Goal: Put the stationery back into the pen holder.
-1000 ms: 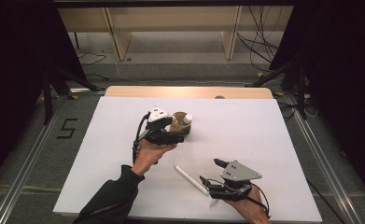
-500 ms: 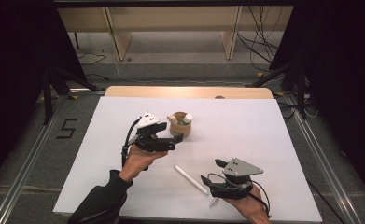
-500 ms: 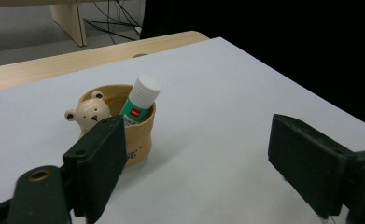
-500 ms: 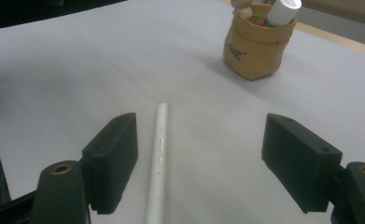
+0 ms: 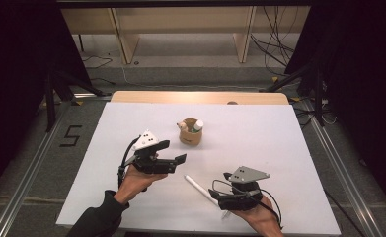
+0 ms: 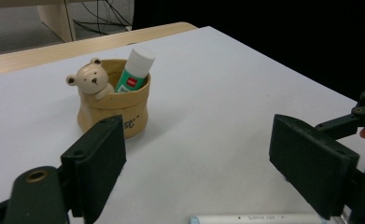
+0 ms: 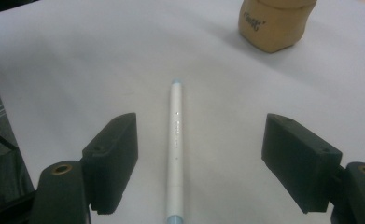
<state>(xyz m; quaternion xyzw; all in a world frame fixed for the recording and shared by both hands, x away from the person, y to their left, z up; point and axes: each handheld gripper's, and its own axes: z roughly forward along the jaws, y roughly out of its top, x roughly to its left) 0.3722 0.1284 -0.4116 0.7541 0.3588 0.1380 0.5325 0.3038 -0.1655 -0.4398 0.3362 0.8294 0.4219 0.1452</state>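
Two hand-held claws work over a white table (image 5: 279, 148), both with jaws spread apart and gripping nothing. The right claw (image 5: 219, 195) sits low near the table's near edge, toward the right corner, its jaws straddling a slim white pen (image 5: 200, 188) that lies flat on the surface. In the right gripper view the pen (image 7: 176, 149) runs straight up the gap between the two black jaws — touching neither — with its light-blue tip pointing toward the tan holder (image 7: 274, 23) farther off.

The left claw (image 5: 173, 158) hovers left of the table's centre, held up in a hand (image 5: 138, 180) with a dark sleeve, and points toward the far right. Just beyond it, near the middle of the table, stands a small tan bear-shaped holder (image 5: 189, 132). The left gripper view shows the holder (image 6: 114, 100) upright, a little bear figure on its rim and a glue stick (image 6: 134, 69) with a white cap leaning inside — well clear of the open jaws. The pen's end (image 6: 255, 218) shows at the bottom edge of that view.
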